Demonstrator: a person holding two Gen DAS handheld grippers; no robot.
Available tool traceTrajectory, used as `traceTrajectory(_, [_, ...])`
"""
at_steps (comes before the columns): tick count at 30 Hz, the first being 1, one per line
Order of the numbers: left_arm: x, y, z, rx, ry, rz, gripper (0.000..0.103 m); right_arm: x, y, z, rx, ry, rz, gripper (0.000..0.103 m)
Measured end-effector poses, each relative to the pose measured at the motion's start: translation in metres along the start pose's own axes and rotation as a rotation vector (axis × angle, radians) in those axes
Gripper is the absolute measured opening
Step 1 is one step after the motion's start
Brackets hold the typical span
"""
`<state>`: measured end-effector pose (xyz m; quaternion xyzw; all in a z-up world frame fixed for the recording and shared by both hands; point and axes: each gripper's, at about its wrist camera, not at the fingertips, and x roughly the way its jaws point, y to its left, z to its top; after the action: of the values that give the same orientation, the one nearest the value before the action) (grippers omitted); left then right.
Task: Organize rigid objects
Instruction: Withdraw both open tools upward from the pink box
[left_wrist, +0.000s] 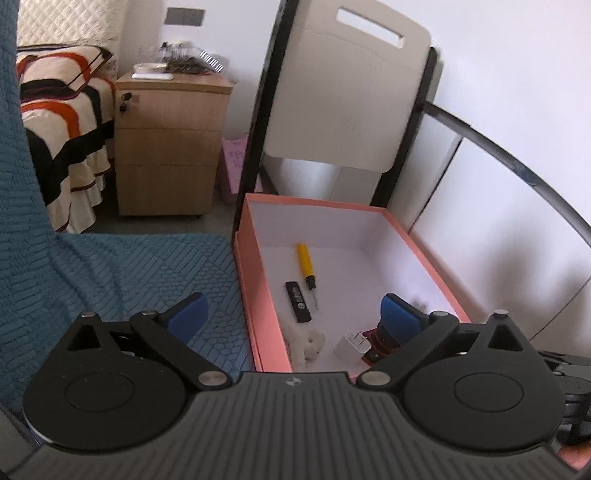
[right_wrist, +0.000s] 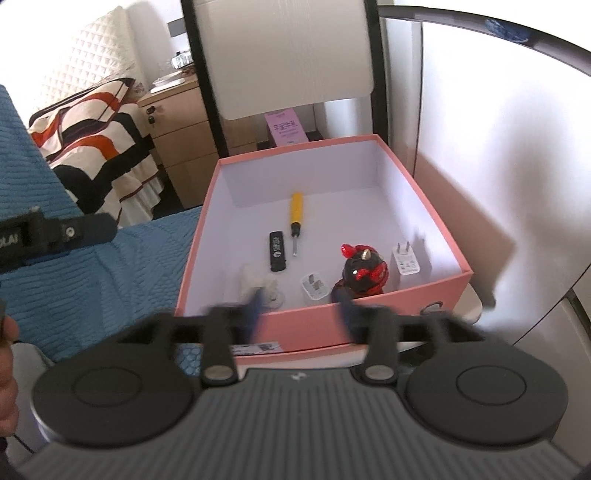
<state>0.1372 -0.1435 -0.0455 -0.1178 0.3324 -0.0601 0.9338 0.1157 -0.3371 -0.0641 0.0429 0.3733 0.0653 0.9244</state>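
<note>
A pink box (right_wrist: 317, 328) with a white inside holds a yellow screwdriver (right_wrist: 295, 218), a black USB stick (right_wrist: 277, 252), a white fluffy thing (right_wrist: 258, 288), two white chargers (right_wrist: 314, 288) (right_wrist: 406, 260) and a red and black toy figure (right_wrist: 364, 275). My right gripper (right_wrist: 303, 314) is open and empty, blurred, just in front of the box's near wall. My left gripper (left_wrist: 291, 314) is open and empty, straddling the box's left wall (left_wrist: 258, 295). The screwdriver (left_wrist: 306, 264), the USB stick (left_wrist: 298, 302), one charger (left_wrist: 351, 347) and the toy (left_wrist: 380, 343) show in the left wrist view too.
The box sits beside a blue textured cover (left_wrist: 129, 280). A folded white table with a black frame (left_wrist: 340, 103) leans behind it. A wooden bedside cabinet (left_wrist: 166, 144) and a striped bed (left_wrist: 59, 122) stand at the left. A white panel (right_wrist: 498, 166) is on the right.
</note>
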Motion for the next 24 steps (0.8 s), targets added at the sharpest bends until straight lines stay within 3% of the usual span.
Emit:
traceTrajectory(1, [0.0013,0.0002,0.0000,-0.006,0.006,0.002,0.103,0.0002,-0.0016,-0.0002,0.000,-0.007,-0.013,0.093])
traceTrajectory(2, [0.0027,0.0003,0.0000,-0.009,0.012,0.003,0.103,-0.0002,-0.0031,-0.0003,0.000,-0.019,-0.026,0.095])
traceTrajectory(24, [0.0031,-0.0036,-0.0036,0.007,0.017,0.015,0.103,0.0016,-0.0030,0.0018,-0.011,-0.001,-0.018,0.095])
